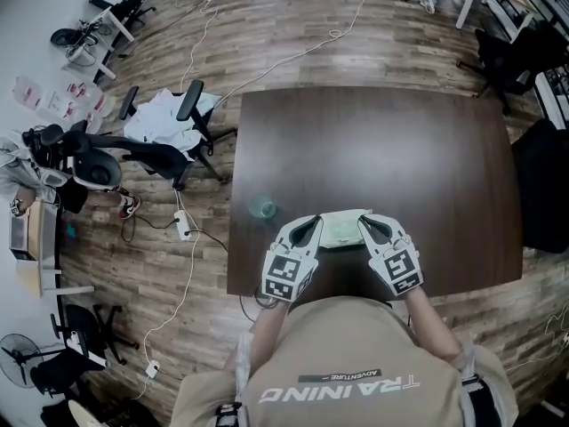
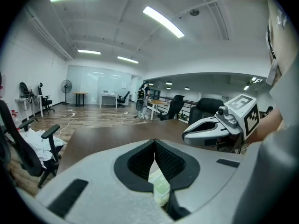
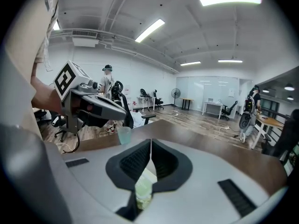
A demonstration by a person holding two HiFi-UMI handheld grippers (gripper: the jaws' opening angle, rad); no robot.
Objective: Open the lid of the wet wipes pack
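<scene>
The wet wipes pack point(image 1: 340, 229), pale green and white, lies flat near the front edge of the dark table point(image 1: 382, 140). My left gripper point(image 1: 312, 223) has its tip at the pack's left end and my right gripper point(image 1: 364, 222) has its tip at the right end. In the left gripper view the left gripper point(image 2: 154, 142) has its jaws meeting at the tips, and the pack point(image 2: 161, 190) shows below them. The right gripper point(image 3: 150, 140) is shut too, with the pack point(image 3: 143, 188) under its jaws. The lid is not visible, and whether either gripper pinches the pack is unclear.
A translucent teal cup point(image 1: 262, 207) stands on the table just left of the left gripper, and shows as the cup point(image 3: 124, 135) in the right gripper view. Office chairs point(image 1: 169, 140) and cables lie on the wooden floor to the left.
</scene>
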